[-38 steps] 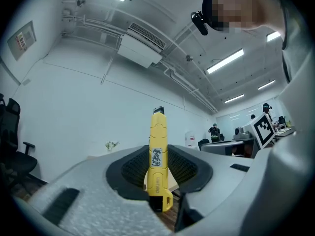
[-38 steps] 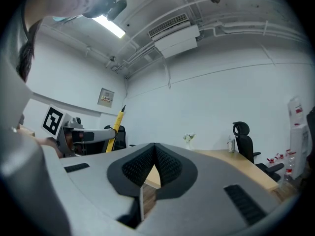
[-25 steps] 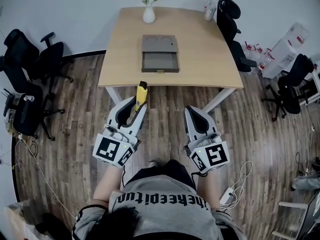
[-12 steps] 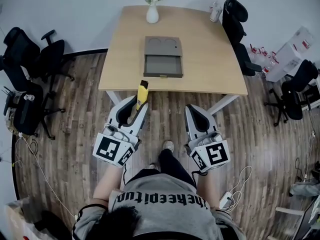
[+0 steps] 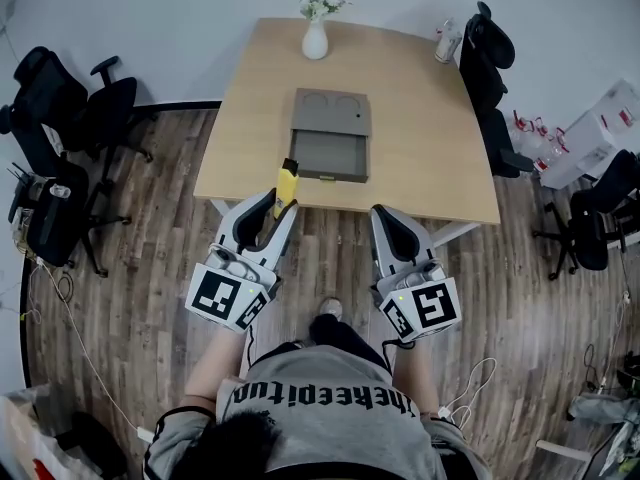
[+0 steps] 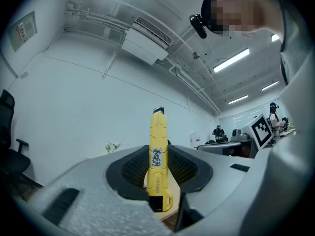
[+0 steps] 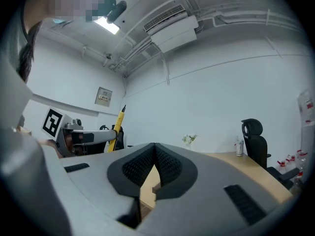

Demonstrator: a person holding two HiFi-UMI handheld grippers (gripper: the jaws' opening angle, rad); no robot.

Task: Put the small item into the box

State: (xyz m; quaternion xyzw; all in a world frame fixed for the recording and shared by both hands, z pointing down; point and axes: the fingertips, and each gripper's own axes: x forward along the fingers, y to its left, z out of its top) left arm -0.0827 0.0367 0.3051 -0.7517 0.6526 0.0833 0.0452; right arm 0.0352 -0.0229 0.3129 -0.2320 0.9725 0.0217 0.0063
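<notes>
Before the table (image 5: 420,118), left gripper (image 5: 280,206) jaws clamp yellow knife (image 5: 286,182); right gripper (image 5: 388,215) jaws closed, empty

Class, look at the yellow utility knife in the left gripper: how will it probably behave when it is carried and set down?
Probably stiff: the yellow utility knife stands straight past the tips of the left gripper without drooping. Likely light, since it looks like a slim plastic body. It may pivot or slip, as the jaws clamp only its lower part.
</notes>
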